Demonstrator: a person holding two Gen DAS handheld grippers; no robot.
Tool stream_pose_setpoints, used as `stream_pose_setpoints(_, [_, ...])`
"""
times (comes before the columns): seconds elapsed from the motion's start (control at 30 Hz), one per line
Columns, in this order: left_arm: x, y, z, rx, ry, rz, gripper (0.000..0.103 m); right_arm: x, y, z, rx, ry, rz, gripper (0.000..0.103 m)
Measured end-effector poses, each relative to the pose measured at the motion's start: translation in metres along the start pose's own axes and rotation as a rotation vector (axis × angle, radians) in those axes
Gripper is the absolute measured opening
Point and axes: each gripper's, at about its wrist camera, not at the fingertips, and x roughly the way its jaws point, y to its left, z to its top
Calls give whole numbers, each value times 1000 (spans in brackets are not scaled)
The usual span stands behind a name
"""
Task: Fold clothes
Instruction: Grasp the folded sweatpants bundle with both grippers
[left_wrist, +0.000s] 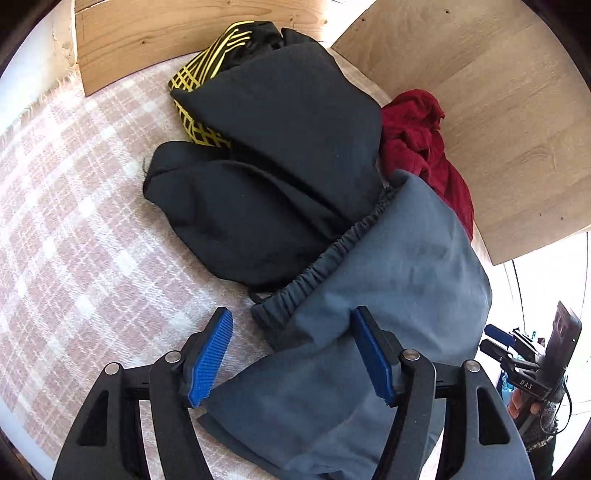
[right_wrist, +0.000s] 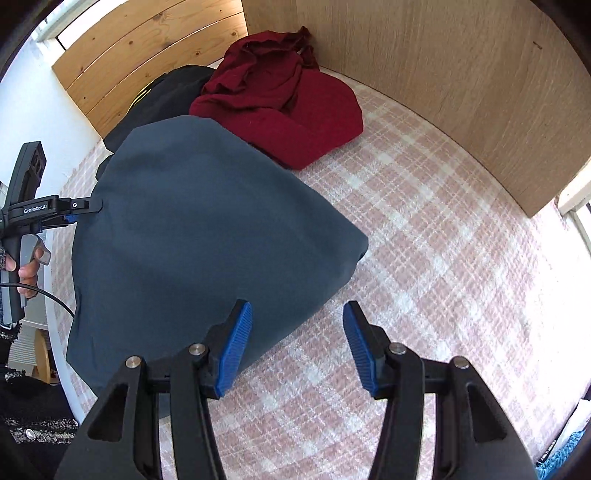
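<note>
A fuzzy woven blanket (right_wrist: 424, 240), pink and white check, is covering the bed, its nap looking soft and slightly hairy. The slate-blue garment (right_wrist: 192, 236) is lying smooth and matt, with a gathered elastic waistband (left_wrist: 332, 254). The black garment (left_wrist: 280, 158) is showing a dull, fine cloth; the dark red one (right_wrist: 280, 99) is looking thicker and plush. Pale wooden boards (right_wrist: 443, 74) are showing grain and knots. The gripper pads (right_wrist: 236, 347) are ribbed blue rubber on matt black plastic arms with shiny metal pins.
</note>
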Motion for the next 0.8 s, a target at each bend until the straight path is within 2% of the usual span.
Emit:
stream_pose_setpoints(0.23, [9,-14,8,61,38,-2,61,-4,4,9,2,-10,-16,51])
stream_pose_setpoints(0.37, [5,-14,13,87,21,-42,34,-4,-5,13,52,-15,0,51])
stream_pose_setpoints(0.4, [4,-14,14,93,18,-48,30,-2,-8,13,73,-15,12,51])
stream_pose_setpoints(0.63, [-3,-14,11,127,4,-49,25,24,-18,15,193,-12,72,52])
stream_pose_setpoints(0.73, [-3,-9,11,107,31,-70,28,27,-19,16,222,-31,103,62])
stream_pose_setpoints(0.8, [-3,-8,12,101,39,-72,31,21,-22,14,242,-44,87,62])
